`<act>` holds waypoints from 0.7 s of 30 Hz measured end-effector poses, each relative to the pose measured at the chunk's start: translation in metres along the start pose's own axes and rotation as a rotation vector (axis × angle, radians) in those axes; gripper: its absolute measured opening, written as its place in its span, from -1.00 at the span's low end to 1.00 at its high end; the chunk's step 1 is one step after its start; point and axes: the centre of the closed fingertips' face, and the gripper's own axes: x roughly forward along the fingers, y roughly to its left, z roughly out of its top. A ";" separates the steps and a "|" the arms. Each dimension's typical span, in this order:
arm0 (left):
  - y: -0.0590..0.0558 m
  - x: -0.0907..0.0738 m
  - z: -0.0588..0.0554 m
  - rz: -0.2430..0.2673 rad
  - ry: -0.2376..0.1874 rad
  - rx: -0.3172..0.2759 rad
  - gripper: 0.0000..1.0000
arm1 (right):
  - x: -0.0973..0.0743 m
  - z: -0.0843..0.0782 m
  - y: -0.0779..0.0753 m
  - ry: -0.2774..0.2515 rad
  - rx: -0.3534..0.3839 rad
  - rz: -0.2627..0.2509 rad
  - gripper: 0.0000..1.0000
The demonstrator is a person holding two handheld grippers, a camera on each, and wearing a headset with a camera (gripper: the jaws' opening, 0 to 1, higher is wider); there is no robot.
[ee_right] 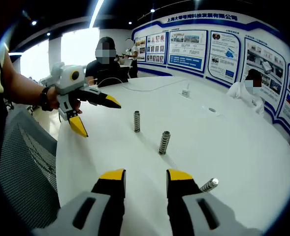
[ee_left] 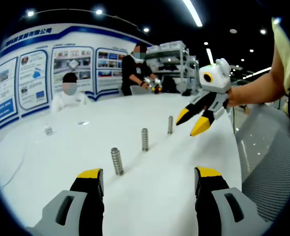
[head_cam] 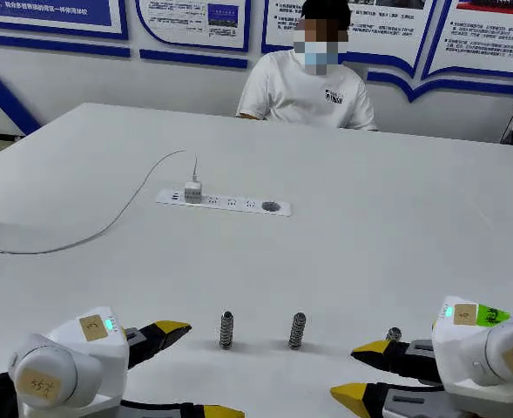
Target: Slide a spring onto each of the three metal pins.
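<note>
Three metal pins stand in a row near the front edge of the white table [head_cam: 369,244]. A spring sits on the left pin [head_cam: 226,329] and on the middle pin [head_cam: 297,330]. The right pin [head_cam: 394,334] is partly hidden behind my right gripper's upper jaw; in the right gripper view this pin [ee_right: 209,185] looks coiled and leans. My left gripper [head_cam: 196,369] is wide open and empty, left of the row. My right gripper [head_cam: 359,370] is open and empty, just right of the row. The left gripper view shows all three pins [ee_left: 145,139].
A white power strip [head_cam: 224,202] with a plugged charger and a trailing cable [head_cam: 108,228] lies mid-table. A person in a white shirt [head_cam: 304,87] sits at the far side. A mesh chair [ee_right: 21,182] stands by the table edge.
</note>
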 end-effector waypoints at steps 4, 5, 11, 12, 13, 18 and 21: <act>0.000 0.001 -0.001 -0.003 0.001 -0.002 0.55 | -0.008 -0.005 -0.005 0.000 0.011 -0.018 -0.30; 0.000 0.001 -0.001 -0.003 0.001 -0.003 0.55 | -0.010 -0.006 -0.006 0.000 0.012 -0.020 -0.29; 0.000 0.002 -0.002 -0.005 0.003 -0.005 0.55 | -0.022 -0.014 -0.015 0.005 0.023 -0.043 -0.22; 0.000 0.002 -0.003 -0.005 0.003 -0.005 0.55 | -0.024 -0.015 -0.017 0.006 0.026 -0.048 -0.20; 0.000 0.002 -0.003 -0.006 0.004 -0.005 0.55 | -0.026 -0.016 -0.018 0.006 0.029 -0.053 -0.19; 0.000 0.003 -0.004 -0.009 0.007 -0.004 0.56 | -0.035 -0.021 -0.028 0.000 0.037 -0.072 -0.15; 0.000 0.003 -0.004 -0.009 0.006 -0.005 0.56 | -0.041 -0.025 -0.034 0.000 0.038 -0.082 -0.12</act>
